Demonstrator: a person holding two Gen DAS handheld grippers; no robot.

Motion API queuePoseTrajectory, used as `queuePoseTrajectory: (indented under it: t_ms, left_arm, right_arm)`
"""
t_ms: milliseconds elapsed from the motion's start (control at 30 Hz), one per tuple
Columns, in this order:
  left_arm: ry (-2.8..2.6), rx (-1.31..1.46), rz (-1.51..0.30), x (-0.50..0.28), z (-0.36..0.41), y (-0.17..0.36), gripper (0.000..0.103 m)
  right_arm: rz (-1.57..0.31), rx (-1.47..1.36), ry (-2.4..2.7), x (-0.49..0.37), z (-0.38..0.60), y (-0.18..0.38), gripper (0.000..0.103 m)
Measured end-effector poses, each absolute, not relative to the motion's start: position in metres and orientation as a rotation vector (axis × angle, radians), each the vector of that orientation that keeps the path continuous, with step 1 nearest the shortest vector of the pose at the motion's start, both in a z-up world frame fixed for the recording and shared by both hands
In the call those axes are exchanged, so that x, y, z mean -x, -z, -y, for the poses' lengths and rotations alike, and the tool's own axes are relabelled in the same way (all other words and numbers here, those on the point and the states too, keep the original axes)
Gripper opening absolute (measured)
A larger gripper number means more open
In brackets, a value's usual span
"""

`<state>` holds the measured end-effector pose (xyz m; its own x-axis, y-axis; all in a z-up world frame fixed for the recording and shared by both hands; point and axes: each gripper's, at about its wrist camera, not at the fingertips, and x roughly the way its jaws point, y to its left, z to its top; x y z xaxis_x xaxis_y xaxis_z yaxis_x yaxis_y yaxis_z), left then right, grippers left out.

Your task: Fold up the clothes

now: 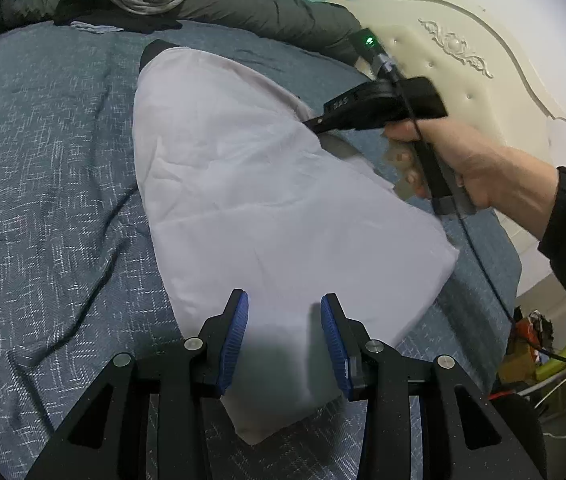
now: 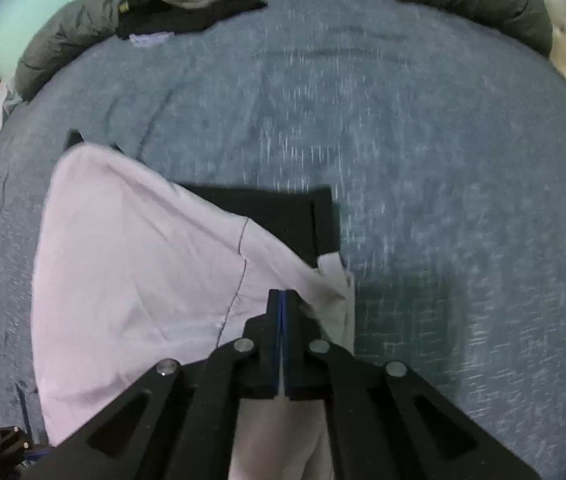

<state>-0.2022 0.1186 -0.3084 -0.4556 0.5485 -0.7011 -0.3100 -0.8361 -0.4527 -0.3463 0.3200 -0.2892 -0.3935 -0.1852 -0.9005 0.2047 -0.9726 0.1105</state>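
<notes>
A pale lilac garment (image 1: 267, 208) lies spread on a blue bedspread (image 1: 51, 184). The left gripper (image 1: 285, 320) hovers with jaws wide apart, the garment's near edge between and below them. The right gripper (image 2: 283, 300), jaws pressed together, pinches the garment's edge, with a black panel (image 2: 283, 220) just ahead of its tips.

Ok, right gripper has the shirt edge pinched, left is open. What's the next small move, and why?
Probably carry the right gripper leftward across the shirt to lay the lifted edge over. Its jaws are shut on the fabric, a black board lies exposed beneath, and the left gripper sits open at the near end, free to pin the cloth.
</notes>
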Motion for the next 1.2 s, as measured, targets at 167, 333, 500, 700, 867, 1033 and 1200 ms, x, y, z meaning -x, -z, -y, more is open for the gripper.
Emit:
queuePoseTrajectory:
  t_ms: [167, 333, 500, 700, 867, 1033, 1200]
  left_arm:
    - [-2.291, 1.241, 0.359, 0.204, -0.115, 0.311, 0.041]
    - [-2.291, 1.244, 0.356, 0.205, -0.113, 0.313, 0.041]
    - [-2.296, 1.246, 0.337, 0.205, -0.112, 0.314, 0.041]
    - [-2.293, 1.255, 0.333, 0.208, -0.11, 0.314, 0.041]
    - [-2.29, 1.259, 0.344, 0.208, -0.106, 0.314, 0.041]
    - [-2.286, 1.262, 0.348, 0.206, -0.094, 0.312, 0.041]
    - [-2.29, 1.261, 0.354, 0.206, -0.084, 0.307, 0.041]
  right_arm:
    - [-0.002, -1.488, 2.458, 0.343, -0.319, 0.263, 0.0]
    - [-0.072, -1.5, 2.275, 0.332, -0.276, 0.271, 0.0]
    - [-0.208, -1.582, 2.202, 0.314, -0.251, 0.297, 0.0]
    - [-0.185, -1.547, 2.23, 0.283, -0.254, 0.274, 0.0]
    - [-0.188, -1.589, 2.186, 0.241, -0.25, 0.271, 0.0]
    - [-0.159, -1.622, 2.2, 0.217, -0.268, 0.286, 0.0]
    - [-0.119, -1.593, 2.244, 0.194, -0.276, 0.268, 0.0]
